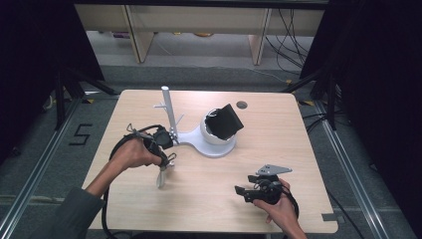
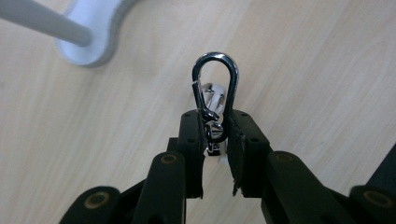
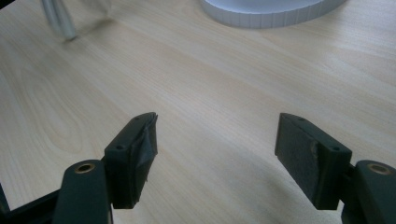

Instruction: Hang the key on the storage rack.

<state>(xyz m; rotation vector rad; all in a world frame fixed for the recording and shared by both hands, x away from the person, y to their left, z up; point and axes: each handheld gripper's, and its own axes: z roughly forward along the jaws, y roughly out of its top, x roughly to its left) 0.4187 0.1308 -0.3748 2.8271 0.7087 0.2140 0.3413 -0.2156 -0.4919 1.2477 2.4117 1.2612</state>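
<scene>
Left gripper view: left gripper [image 2: 217,128] clenched on a chrome snap hook [image 2: 215,88] by its lower swivel end, rounded loop jutting past the pads, above the table [image 2: 327,70], just short of the white stand [image 2: 93,42]. Judged light, rigid, slick; best pinched across the flat sides near the swivel, sprung gate left free. Nearer than the stand and to its right, right gripper [image 3: 217,144] released, jaws wide over bare wood. Beyond, on the stand's bowl, a black pouch [image 1: 225,121].
</scene>
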